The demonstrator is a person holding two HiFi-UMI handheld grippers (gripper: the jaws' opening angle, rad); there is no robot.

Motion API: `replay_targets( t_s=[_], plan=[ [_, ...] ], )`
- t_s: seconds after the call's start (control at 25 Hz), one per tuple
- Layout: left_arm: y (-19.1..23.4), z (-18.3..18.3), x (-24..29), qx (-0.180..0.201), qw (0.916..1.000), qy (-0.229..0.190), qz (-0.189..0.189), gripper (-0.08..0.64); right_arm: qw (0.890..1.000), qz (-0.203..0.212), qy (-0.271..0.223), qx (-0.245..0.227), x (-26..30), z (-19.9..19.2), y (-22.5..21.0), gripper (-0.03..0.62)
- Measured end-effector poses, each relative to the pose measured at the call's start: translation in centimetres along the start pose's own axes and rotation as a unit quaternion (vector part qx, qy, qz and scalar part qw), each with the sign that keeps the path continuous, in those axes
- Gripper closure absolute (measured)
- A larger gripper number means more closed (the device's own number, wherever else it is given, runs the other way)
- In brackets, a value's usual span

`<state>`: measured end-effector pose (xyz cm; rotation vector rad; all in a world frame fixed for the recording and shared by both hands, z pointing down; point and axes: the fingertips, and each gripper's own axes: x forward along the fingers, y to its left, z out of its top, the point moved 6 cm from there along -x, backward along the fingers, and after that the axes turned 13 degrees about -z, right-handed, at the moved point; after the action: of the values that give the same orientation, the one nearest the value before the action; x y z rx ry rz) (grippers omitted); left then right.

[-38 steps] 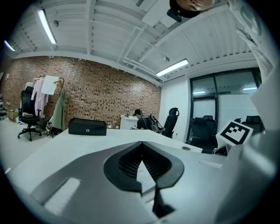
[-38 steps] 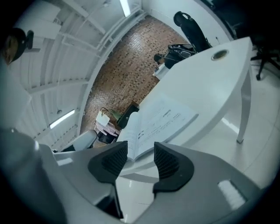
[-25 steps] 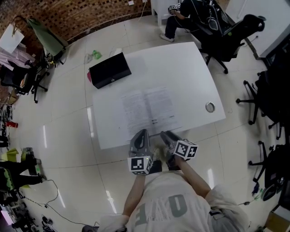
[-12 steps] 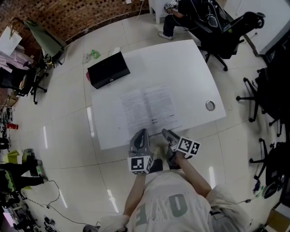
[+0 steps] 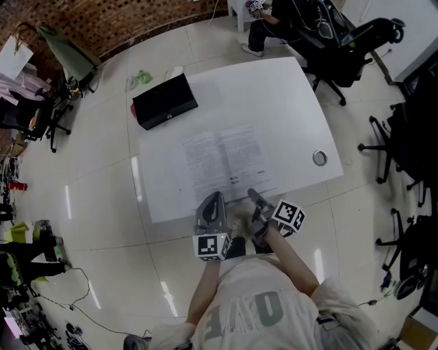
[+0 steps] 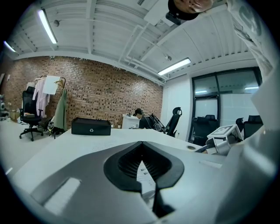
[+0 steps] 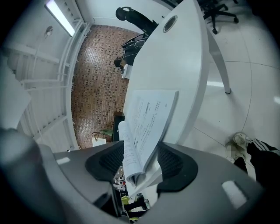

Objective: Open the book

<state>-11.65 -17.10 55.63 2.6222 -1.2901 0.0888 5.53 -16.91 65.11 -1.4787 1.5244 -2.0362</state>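
Note:
The book [image 5: 222, 160] lies open, pages up, on the white table [image 5: 274, 96]. My left gripper [image 5: 213, 198] is shut at the book's near edge, and a printed page [image 6: 144, 173] shows just past its tips [image 6: 142, 146]. My right gripper [image 5: 253, 195] sits beside it at the same edge, rolled on its side. In the right gripper view the book's [image 7: 148, 122] near pages stand between the jaws of the right gripper [image 7: 140, 164]. Those jaws have just been opening, and the pads [image 7: 105, 164] stand apart from the paper.
A black box [image 5: 164, 101] rests at the table's far left corner, and a small round metal fitting [image 5: 319, 158] is set near the right edge. Office chairs [image 5: 356, 41] and a seated person [image 5: 267, 20] are beyond the table. My feet stand below the near edge.
My right gripper has rolled, its marker cube swinging out to the right, and its jaws have widened around the book's edge. The left gripper has stayed where it was.

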Motion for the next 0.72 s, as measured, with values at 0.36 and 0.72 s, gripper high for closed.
replay_targets(
  t_s=[0.36, 0.72],
  plan=[
    [0.1, -0.4, -0.2, 0.007, 0.9999, 0.011, -0.002, 0.543, 0.998, 0.025, -0.009, -0.061, -0.7, -0.3, 2.3, 0.353],
    [-2.8, -5.4, 2.9, 0.09, 0.9771, 0.178, -0.074, 0.543, 0.989, 0.057, 0.008, -0.136, -0.4, -0.5, 4.8, 0.367]
  ],
)
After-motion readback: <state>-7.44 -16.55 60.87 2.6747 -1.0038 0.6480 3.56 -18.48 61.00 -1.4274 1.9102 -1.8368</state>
